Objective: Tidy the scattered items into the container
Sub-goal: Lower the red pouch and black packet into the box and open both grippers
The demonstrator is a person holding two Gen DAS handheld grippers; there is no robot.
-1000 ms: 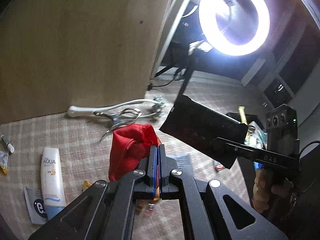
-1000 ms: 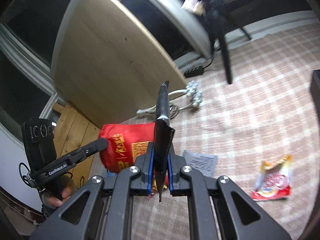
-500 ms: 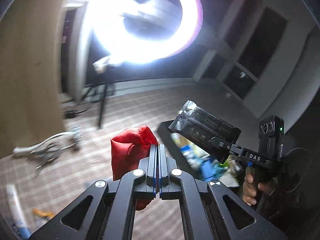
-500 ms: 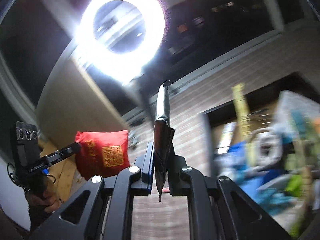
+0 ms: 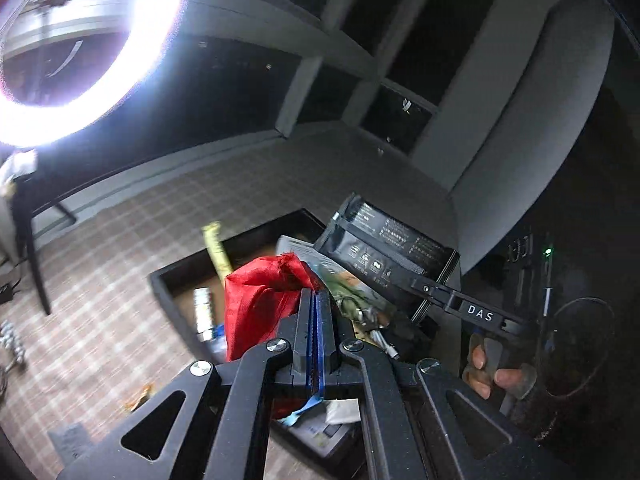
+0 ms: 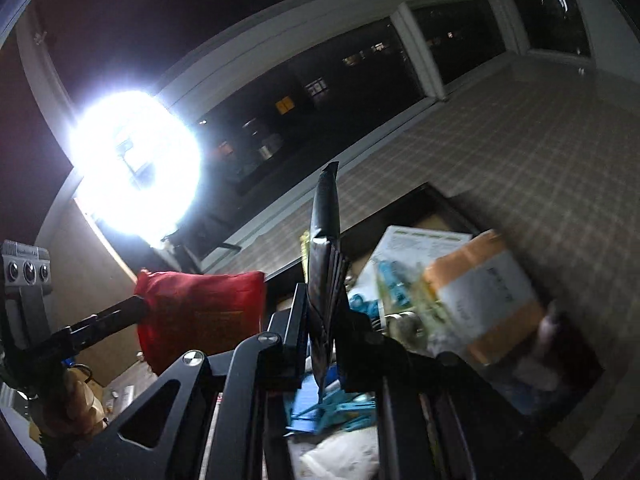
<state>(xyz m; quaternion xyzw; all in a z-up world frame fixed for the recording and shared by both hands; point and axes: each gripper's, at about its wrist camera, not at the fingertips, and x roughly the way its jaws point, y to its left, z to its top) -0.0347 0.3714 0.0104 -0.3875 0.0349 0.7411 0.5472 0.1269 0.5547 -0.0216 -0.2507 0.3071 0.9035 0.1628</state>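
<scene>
Two handheld grippers hang over a dark, open container (image 5: 168, 280) that sits on a checked floor covering, under the glare of a ring light (image 5: 80, 52).

The left gripper (image 5: 316, 320) has its jaws pressed fully together on the edge of a red cloth pouch (image 5: 260, 304). The pouch bulges up and to the left of the fingers, hanging over the container's near side.

The right gripper (image 6: 320, 320) has its jaws nearly closed, pinching a flat black packet (image 6: 326, 248) by its lower end. In the right wrist view the packet stands edge-on, its long axis running straight up and away from the fingers. In the left wrist view the same packet (image 5: 384, 256) shows its broad printed face, held out above the container's far corner, with a person's hand (image 5: 492, 372) on the handle.

The container already holds a jumble: an orange and white box (image 6: 484, 296), blue plastic pieces (image 6: 332, 408), papers and a yellow strip (image 5: 218, 248).

Both held items lie ahead of their jaws and above the container's opening rather than beside it. Neither looks clearly nearer the drop. The next step is probably to lower and open the jaws; the packet, being tall and upright, may tip onto the heaped contents.
</scene>
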